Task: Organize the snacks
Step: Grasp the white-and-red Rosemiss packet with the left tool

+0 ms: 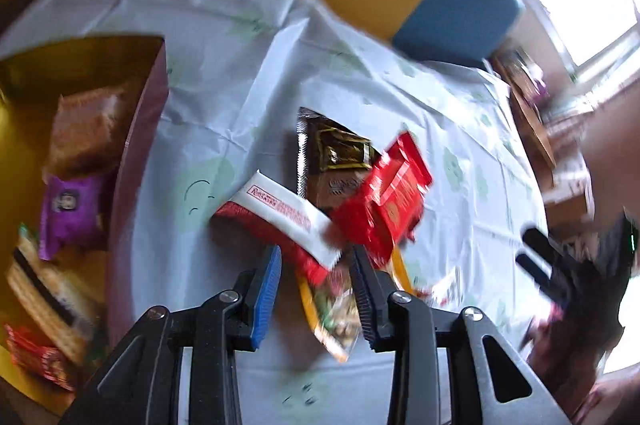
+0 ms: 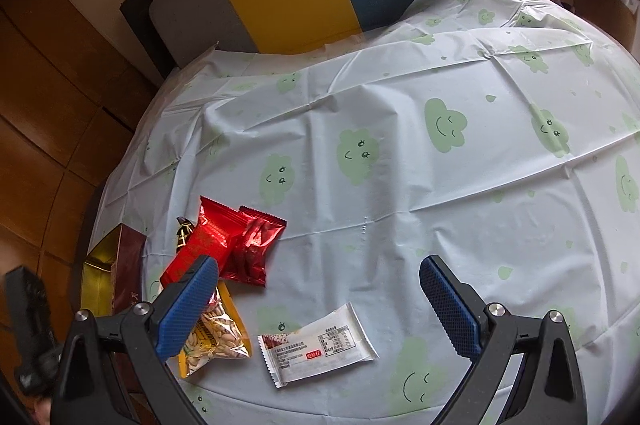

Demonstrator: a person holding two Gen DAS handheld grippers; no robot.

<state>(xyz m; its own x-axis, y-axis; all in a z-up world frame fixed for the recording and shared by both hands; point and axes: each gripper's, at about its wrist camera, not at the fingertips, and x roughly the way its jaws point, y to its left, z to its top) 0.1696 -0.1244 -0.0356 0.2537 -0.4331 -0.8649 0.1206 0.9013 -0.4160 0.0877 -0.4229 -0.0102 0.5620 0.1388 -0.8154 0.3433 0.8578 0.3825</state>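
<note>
Blurred nut packet [image 1: 334, 309], seemingly yellow-edged, transparent.

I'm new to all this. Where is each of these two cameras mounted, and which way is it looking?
Left wrist view: sits on the left gripper, looking steeply down its fingers at a snack pile; a gold box of snacks lies left. The right gripper shows at the right edge.
Right wrist view: sits on the right gripper, jaws wide, looking down at the tablecloth and a white packet.
Shared: the red packet, the seed bag, the box.
</note>
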